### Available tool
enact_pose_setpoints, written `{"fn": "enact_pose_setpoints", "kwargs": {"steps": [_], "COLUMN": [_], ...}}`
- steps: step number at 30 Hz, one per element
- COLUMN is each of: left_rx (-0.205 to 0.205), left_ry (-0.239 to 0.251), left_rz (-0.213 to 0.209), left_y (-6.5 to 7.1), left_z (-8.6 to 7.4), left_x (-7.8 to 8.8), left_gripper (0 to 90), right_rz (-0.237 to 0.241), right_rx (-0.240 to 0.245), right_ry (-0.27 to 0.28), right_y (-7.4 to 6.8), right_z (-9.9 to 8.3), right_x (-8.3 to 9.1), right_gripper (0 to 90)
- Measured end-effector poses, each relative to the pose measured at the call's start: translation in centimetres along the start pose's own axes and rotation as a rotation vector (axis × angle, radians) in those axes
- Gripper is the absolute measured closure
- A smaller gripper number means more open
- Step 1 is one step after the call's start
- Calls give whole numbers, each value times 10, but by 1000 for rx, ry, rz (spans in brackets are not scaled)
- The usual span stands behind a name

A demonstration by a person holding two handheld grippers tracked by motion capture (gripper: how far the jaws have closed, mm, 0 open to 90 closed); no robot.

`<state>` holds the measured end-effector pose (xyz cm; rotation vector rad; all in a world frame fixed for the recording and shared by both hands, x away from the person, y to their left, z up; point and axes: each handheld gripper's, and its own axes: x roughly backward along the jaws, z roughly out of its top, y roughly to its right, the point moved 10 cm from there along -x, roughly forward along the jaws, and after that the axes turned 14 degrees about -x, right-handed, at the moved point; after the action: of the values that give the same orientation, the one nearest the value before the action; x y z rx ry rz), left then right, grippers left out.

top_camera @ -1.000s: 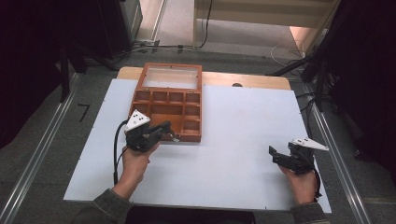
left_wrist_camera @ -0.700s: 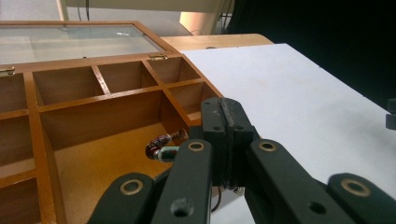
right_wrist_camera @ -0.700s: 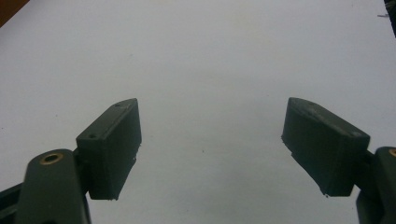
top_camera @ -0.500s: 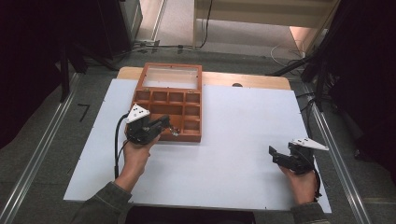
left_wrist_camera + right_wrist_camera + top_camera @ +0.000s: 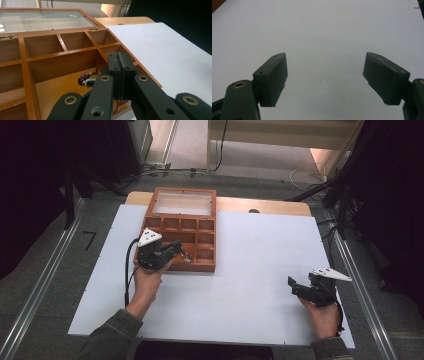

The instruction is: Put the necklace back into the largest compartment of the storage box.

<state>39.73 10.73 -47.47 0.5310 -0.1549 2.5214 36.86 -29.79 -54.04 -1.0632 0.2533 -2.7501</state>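
Observation:
A wooden box (image 5: 196, 267) with several compartments lies open on the white board, its glass lid (image 5: 182, 203) folded back. My left gripper (image 5: 178, 248) hovers over the box's near large compartment (image 5: 60, 82), jaws pressed together. A small trinket (image 5: 86, 79) with reddish beads and a teal bit sticks out beside the jaws; in the high view the trinket (image 5: 186, 255) shows at the jaw tips. It looks pinched by a thin part that the jaws hide. My right gripper (image 5: 293, 283) rests low at the board's right, jaws wide apart; in its own view the right gripper (image 5: 325, 77) holds nothing.
The white board (image 5: 260, 255) covers most of a wooden table (image 5: 270, 206), whose far edge shows behind the box. Metal rails (image 5: 45, 285) run along both sides of the floor. Dark equipment stands at the left and right.
The left hand has carried its gripper and the small trinket forward, from the box's near edge to over the near large compartment. The right gripper has stayed put.

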Motion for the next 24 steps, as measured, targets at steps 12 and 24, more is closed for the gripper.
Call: {"fn": "enact_pose_setpoints", "kwargs": {"steps": [12,24], "left_rx": [-9,3], "left_ry": [-22,-54], "left_rz": [48,70], "left_y": [-15,-26], "left_z": [-5,-12], "left_x": [-13,-34], "left_gripper": [896,895], "right_rz": [-1,-2], "right_rx": [0,1], "right_ry": [0,-2], "right_y": [0,0], "right_z": [0,0], "right_x": [0,-1], "right_gripper": [179,180]}}
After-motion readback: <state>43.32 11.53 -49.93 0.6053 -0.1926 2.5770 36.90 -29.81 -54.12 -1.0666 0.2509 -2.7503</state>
